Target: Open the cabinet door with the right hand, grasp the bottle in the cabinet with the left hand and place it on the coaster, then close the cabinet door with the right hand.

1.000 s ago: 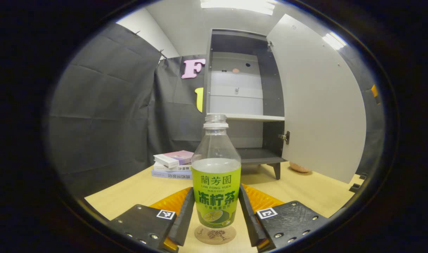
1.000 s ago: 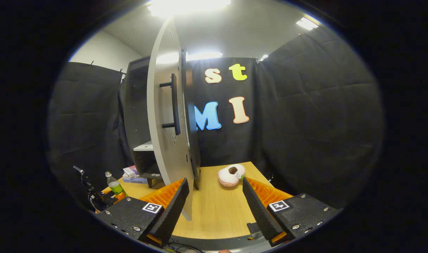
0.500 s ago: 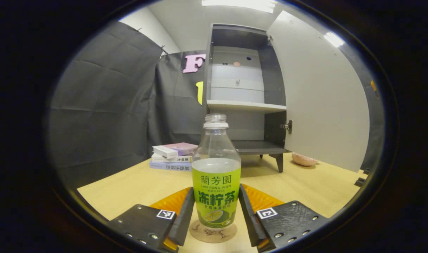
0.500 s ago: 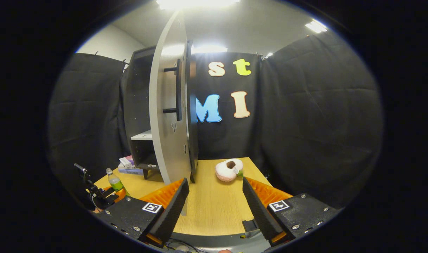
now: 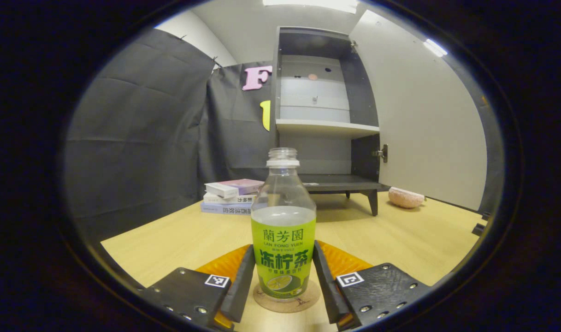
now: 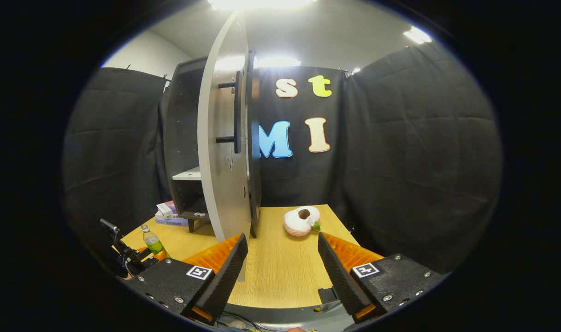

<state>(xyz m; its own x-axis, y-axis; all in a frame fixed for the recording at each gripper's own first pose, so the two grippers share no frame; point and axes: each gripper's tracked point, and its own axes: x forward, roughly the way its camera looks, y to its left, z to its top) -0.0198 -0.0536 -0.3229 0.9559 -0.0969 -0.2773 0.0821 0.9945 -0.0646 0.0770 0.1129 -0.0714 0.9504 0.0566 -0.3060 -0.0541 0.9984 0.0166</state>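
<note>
A clear bottle (image 5: 283, 230) with a green label and no cap stands upright on a round cork coaster (image 5: 308, 302) on the wooden table. My left gripper (image 5: 283, 249) is shut on its lower half, one finger on each side of the label. Behind it the grey cabinet (image 5: 324, 129) stands with bare shelves and its door (image 5: 428, 124) swung wide to the right. In the right gripper view, my right gripper (image 6: 282, 237) hangs open above the table, just in front of the door's (image 6: 222, 152) edge and below its dark bar handle (image 6: 237, 113). The bottle (image 6: 152, 240) shows small at lower left.
A short stack of books (image 5: 232, 196) lies left of the cabinet's feet. A pink plush toy (image 6: 301, 220) rests on the table (image 6: 280, 276) right of the door. Black cloth walls close in the booth on all sides.
My left gripper has come down with the bottle, which now rests on the coaster. The right gripper has drawn back slightly from the door, which stays wide.
</note>
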